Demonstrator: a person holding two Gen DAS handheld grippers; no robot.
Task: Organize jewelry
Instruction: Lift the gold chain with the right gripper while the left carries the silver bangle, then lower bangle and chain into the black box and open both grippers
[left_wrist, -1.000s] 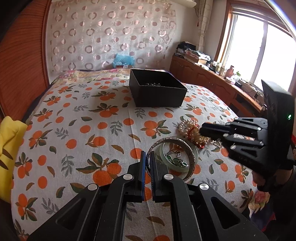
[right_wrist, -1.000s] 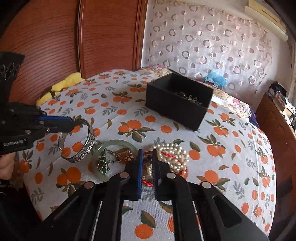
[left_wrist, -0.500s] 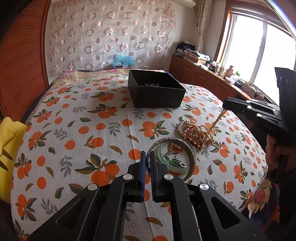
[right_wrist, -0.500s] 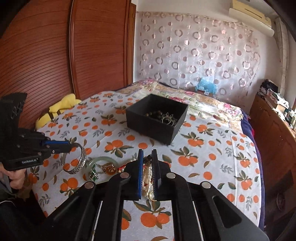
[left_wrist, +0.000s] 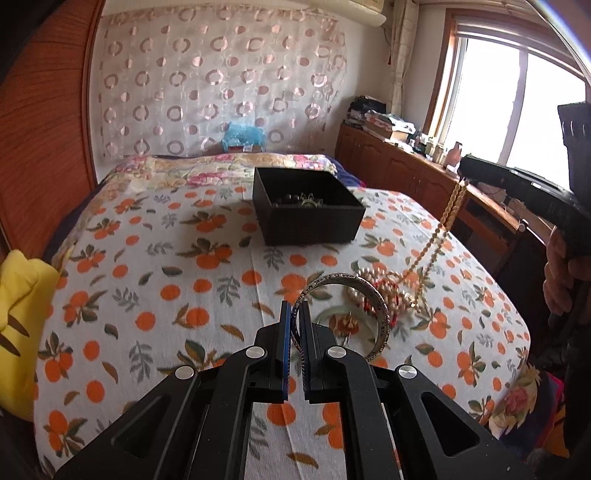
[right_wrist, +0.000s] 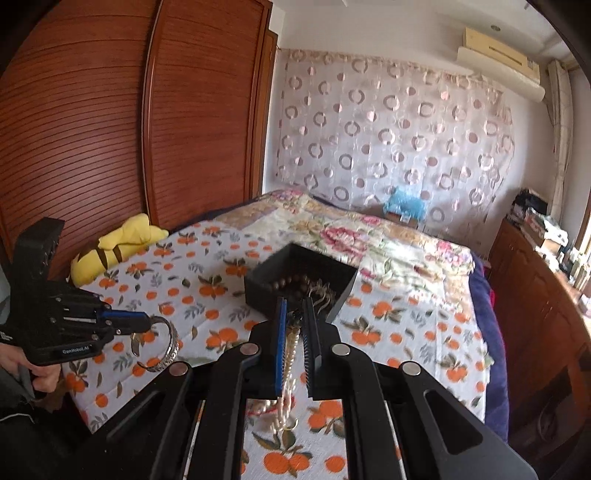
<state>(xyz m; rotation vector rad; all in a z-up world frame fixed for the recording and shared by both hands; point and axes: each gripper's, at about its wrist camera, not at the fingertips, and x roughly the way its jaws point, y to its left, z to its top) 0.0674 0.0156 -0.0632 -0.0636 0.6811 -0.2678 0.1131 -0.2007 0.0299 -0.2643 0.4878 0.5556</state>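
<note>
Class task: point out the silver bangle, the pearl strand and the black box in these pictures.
silver bangle (left_wrist: 382, 314): left wrist view, right side of band.
pearl strand (left_wrist: 451, 206): left wrist view, hanging stretch.
black box (left_wrist: 314, 225): left wrist view, front wall.

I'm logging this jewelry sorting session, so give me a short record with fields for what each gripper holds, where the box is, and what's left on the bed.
left gripper: shut on silver bangle, lifted off the bed
right gripper: shut on pearl necklace, strand hanging down
black box: open on the bedspread, beyond both grippers, some jewelry already inside
left on bed: pearl and red bead pile, green jade bangle
</note>
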